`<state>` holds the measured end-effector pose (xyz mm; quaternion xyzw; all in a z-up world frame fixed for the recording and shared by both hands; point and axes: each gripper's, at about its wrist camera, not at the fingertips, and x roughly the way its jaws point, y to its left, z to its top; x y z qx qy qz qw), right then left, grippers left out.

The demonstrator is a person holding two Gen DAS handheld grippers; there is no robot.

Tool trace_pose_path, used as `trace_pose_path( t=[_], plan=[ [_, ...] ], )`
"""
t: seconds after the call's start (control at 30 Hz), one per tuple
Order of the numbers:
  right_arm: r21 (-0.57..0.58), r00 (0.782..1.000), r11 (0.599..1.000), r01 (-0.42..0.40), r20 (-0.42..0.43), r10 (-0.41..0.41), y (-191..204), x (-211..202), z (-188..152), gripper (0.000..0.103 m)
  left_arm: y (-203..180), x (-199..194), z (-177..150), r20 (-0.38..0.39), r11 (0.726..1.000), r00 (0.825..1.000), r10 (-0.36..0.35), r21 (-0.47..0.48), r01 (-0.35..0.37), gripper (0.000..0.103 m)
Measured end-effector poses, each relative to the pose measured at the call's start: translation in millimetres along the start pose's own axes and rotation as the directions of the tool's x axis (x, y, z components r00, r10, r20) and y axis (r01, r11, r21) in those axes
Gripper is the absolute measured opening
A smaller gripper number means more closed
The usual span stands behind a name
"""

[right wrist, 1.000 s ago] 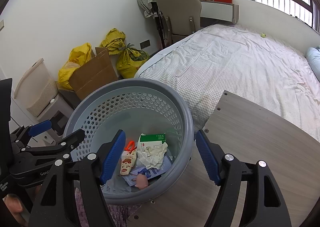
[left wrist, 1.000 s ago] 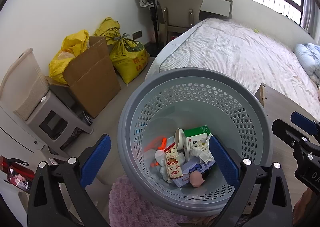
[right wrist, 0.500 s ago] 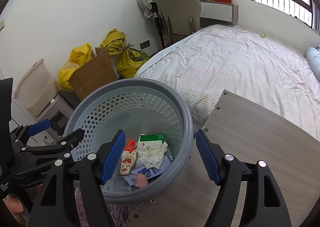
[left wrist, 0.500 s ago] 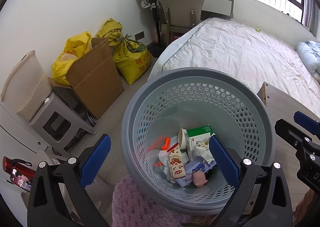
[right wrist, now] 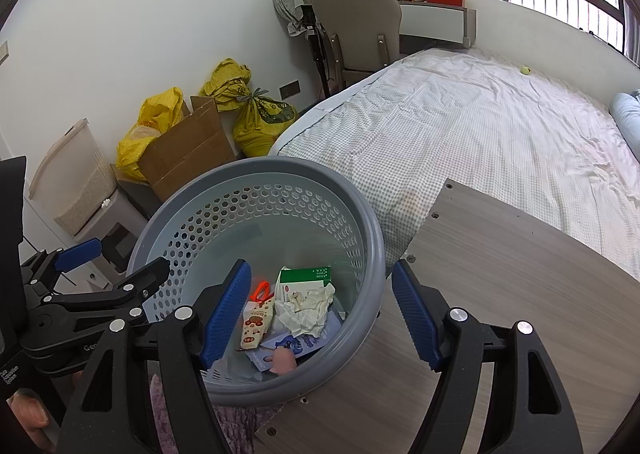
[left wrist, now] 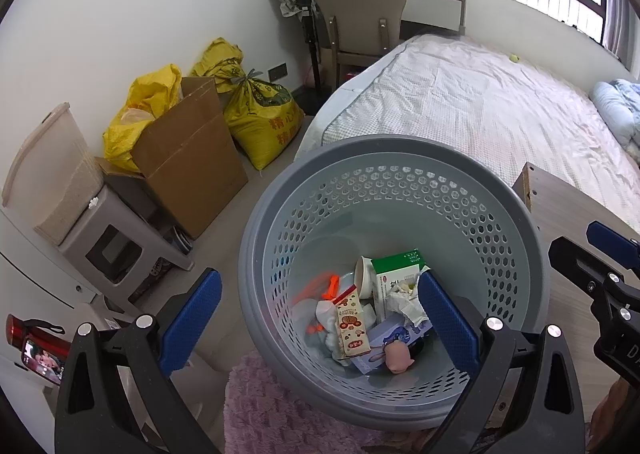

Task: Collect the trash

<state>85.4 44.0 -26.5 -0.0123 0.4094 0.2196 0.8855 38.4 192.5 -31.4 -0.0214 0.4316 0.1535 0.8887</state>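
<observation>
We are holding our left gripper (left wrist: 320, 316), fingers spread wide, over the grey basket (left wrist: 536, 274), its trash (left wrist: 376, 318) lying between them.

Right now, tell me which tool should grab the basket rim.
Right. The right tool is open with the gray basket's rim between its fingers. The left tool is also open, but its fingers span the basket's left wall more loosely.

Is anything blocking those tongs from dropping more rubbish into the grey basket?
Nothing visible does. The grey basket has no lid, and both the left tongs and right tongs are open and empty above it, with rubbish only at the bottom.
</observation>
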Motion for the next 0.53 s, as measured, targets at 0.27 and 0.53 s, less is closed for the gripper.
trace_pose_path(
  t=[0.27, 0.53],
  plan=[
    [-0.001, 1.000, 1.000, 0.001, 0.002, -0.001, 1.0, -1.9, 0.6, 0.070, -1.3, 1.6, -1.5, 0.000, 1.000, 1.000, 0.001, -0.004, -0.001, 0.097],
    [-0.001, 1.000, 1.000, 0.001, 0.005, -0.001, 3.0, -4.8, 1.9, 0.070, -1.3, 1.5, -2.5, 0.002, 1.000, 1.000, 0.002, -0.005, -0.002, 0.097]
  ],
)
